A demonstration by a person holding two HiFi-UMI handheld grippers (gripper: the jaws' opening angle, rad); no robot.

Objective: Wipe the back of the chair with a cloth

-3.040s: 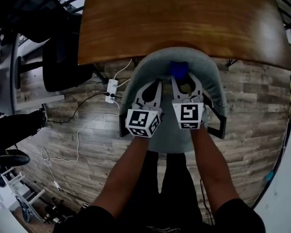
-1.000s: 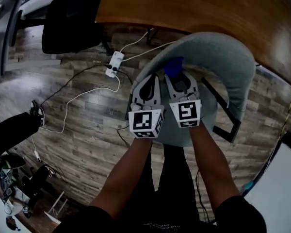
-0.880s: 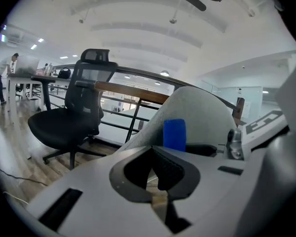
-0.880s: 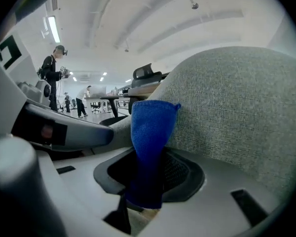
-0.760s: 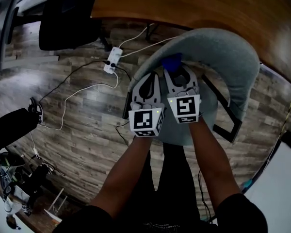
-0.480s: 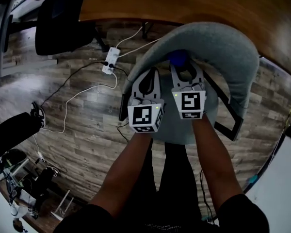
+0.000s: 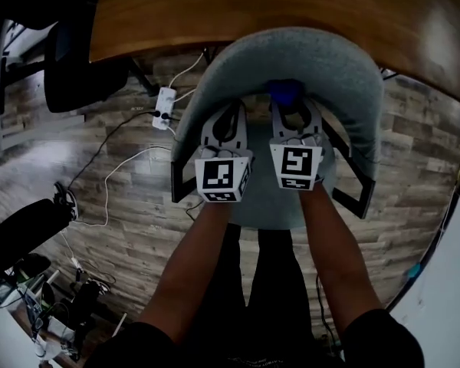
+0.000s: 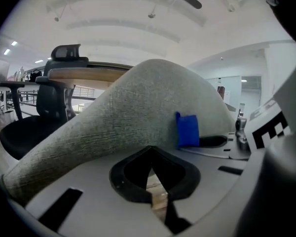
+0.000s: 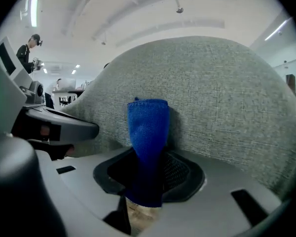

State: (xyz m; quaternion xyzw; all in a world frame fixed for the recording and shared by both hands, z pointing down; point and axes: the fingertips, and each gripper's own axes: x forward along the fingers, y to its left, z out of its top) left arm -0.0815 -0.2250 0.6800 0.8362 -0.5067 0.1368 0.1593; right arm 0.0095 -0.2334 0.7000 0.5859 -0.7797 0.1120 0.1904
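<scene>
Noted right claw (image 9: 147,179) clamped on blue cloth (image 9: 148,127), pressed against grey chair back (image 9: 222,98); left claw (image 8: 152,174) closed, empty, just beside.

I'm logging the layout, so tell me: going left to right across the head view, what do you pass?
Black office chair → power strip → left gripper → right gripper, its jaws shut on the blue cloth.

The cloth (image 7: 284,93) sits in the right gripper (image 7: 294,107), touching the inner face of the chair (image 7: 345,75) back. The left gripper (image 7: 226,115) lies just left. The table (image 7: 253,6) stands behind the back (a power strip (image 7: 165,107) lies on the floor (image 7: 414,167), left).
</scene>
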